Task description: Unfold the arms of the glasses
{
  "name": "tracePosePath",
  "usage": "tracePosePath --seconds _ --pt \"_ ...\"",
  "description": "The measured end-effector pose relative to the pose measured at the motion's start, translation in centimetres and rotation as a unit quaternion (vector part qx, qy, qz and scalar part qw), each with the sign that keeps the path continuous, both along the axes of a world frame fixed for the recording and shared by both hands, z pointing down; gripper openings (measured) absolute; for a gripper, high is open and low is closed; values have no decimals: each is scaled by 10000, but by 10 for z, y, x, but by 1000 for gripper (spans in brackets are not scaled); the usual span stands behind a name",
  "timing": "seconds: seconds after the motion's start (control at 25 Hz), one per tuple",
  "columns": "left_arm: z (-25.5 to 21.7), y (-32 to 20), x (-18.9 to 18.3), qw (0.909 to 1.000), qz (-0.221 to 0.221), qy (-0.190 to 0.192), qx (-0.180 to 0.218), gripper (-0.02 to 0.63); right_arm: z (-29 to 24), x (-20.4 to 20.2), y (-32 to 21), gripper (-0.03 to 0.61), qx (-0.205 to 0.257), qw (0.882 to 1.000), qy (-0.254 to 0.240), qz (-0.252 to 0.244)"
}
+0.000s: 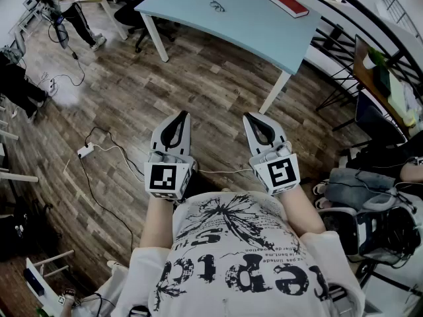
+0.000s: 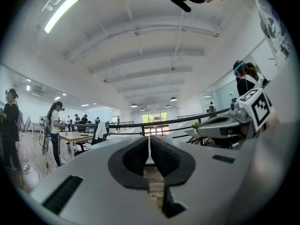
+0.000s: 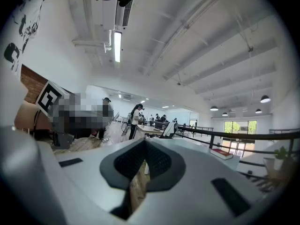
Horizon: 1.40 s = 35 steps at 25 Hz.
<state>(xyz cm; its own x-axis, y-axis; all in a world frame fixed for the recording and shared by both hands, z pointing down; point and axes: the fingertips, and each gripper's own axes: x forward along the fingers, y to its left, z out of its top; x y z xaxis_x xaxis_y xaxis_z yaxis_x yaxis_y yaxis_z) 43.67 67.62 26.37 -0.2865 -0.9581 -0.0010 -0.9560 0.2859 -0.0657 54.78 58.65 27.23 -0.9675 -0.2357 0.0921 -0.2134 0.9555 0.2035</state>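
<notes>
Surface: pale blue rectangular worktop (image 1: 251, 35), well ahead, carries thin dark-framed glasses (image 1: 217, 6).
Left gripper (image 1: 179, 118): fingers pressed together, empty.
Right gripper (image 1: 255, 120): likewise; approach likely not begun.

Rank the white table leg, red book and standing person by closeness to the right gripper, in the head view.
1. White table leg, just ahead of the right gripper.
2. Red book, on the table, at its far right end.
3. Standing person, far off at upper left.

Upside-down lettering on the white T-shirt (image 1: 238, 256), none of it legible
</notes>
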Motion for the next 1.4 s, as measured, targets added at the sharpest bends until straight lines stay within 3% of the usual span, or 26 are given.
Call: tracePosePath --seconds 0.2,0.6,0.8,1.16,1.4 --pt "2 -9 -12 10000 4 52 56 26 2 -10 -12 8 40 9999 -168 -8" --pt "17 -23 -49 9995 98 298 100 26 27 -46 -31 9 -244 9994 5 230" --pt "32 -42 -110 9992 137 382 11 26 40 -101 -51 9 -302 9987 65 394" --pt "16 -81 -259 9980 545 324 3 26 25 -241 -90 9 -262 9954 18 924" --pt "22 -133 -314 9976 619 288 -115 26 31 -291 -141 11 -315 9940 33 1050"
